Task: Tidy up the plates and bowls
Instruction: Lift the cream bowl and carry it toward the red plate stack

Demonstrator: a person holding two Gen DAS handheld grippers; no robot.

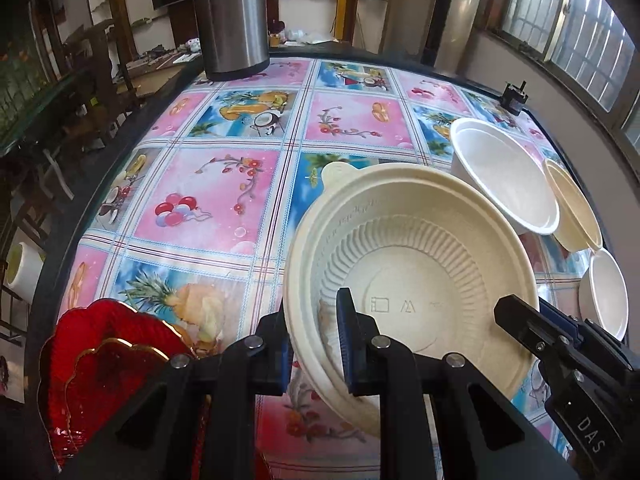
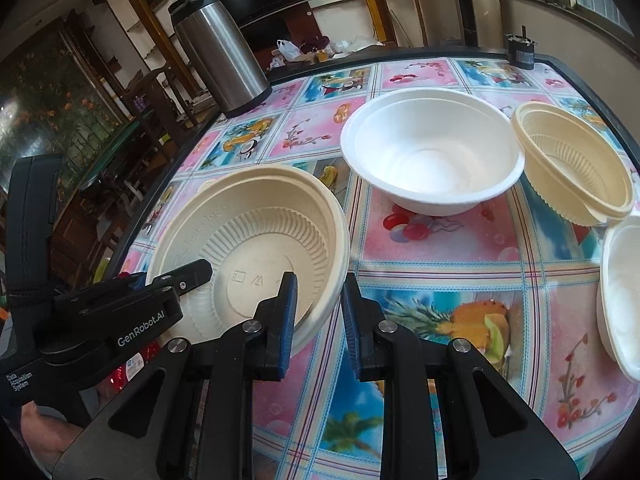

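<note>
A large cream ribbed bowl point(image 1: 408, 264) point(image 2: 256, 236) is gripped from both sides over the near left part of the table. My left gripper point(image 1: 314, 344) is shut on its left rim, one pad inside and one outside. My right gripper point(image 2: 320, 312) is shut on the opposite rim in the same way. Each wrist view shows a finger point(image 1: 516, 316) point(image 2: 192, 276) of the other gripper reaching over the bowl's edge. I cannot tell whether the bowl's base touches the cloth. Red glass plates point(image 1: 108, 360) lie stacked at the near left corner.
A white foam bowl point(image 1: 508, 176) point(image 2: 432, 156) stands behind the held bowl. A smaller cream ribbed bowl point(image 1: 572, 208) point(image 2: 572, 164) and another white bowl point(image 1: 604, 292) point(image 2: 624, 292) sit at the right. A steel flask point(image 1: 232, 16) point(image 2: 224, 52) and a small black device point(image 2: 520, 50) stand at the far edge.
</note>
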